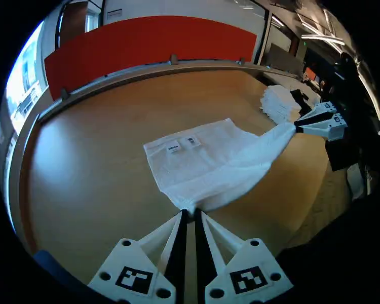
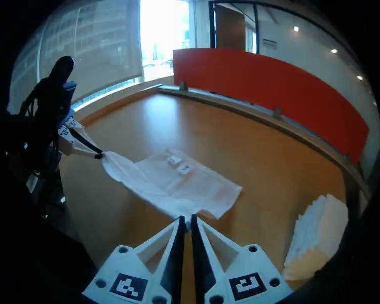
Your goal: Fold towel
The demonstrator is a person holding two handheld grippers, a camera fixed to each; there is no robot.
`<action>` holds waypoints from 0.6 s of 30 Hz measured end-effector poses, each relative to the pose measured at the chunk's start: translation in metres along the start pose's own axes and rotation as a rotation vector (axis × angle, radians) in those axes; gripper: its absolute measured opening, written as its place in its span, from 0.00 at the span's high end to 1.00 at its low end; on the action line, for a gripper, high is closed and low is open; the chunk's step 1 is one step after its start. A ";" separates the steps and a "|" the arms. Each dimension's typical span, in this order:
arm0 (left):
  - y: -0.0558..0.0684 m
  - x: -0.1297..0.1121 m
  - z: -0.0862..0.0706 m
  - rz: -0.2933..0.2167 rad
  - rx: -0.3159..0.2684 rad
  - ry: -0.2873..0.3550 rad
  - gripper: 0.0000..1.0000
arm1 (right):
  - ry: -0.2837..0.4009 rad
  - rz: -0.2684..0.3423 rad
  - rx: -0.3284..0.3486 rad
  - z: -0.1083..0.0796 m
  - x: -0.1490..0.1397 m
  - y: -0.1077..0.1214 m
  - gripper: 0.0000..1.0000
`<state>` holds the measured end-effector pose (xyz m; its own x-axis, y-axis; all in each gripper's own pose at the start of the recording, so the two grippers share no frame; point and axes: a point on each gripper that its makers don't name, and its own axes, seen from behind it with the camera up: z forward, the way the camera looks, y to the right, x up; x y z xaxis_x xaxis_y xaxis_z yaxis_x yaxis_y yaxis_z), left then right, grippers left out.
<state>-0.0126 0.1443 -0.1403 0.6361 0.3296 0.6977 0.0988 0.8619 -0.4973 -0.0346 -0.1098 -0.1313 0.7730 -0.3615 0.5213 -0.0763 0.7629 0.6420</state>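
- Fingers (image 1: 179,245) of the left gripper (image 1: 190,213) are pinched almost together, with a corner of the towel (image 1: 210,162) caught between them.
- Right gripper (image 2: 186,219) does the same: its fingers are all but closed on the next corner along the near edge.
- That near edge is lifted off the table (image 1: 88,167) and stretched between the two grippers.
- Far edge lies flat on the wood, with two small tags (image 1: 174,148) facing up.
- Wide bare wood lies beyond the towel and off to the left gripper's side, as far as the rim under the red partition (image 1: 149,45).
- Stack (image 2: 316,233) of folded towels sits by the table's edge on the right gripper's side, apart from the spread towel.
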 end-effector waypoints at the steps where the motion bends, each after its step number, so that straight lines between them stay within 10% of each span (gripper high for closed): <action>1: 0.000 0.000 0.000 -0.004 0.000 0.000 0.90 | -0.001 0.002 0.000 0.000 0.000 0.000 0.91; 18: -0.009 0.018 0.018 -0.003 0.019 0.015 0.90 | -0.006 -0.011 -0.025 0.016 0.005 0.018 0.91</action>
<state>-0.0153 0.1491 -0.1138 0.6472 0.3218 0.6911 0.0861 0.8699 -0.4857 -0.0426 -0.1062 -0.1078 0.7701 -0.3727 0.5177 -0.0520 0.7722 0.6333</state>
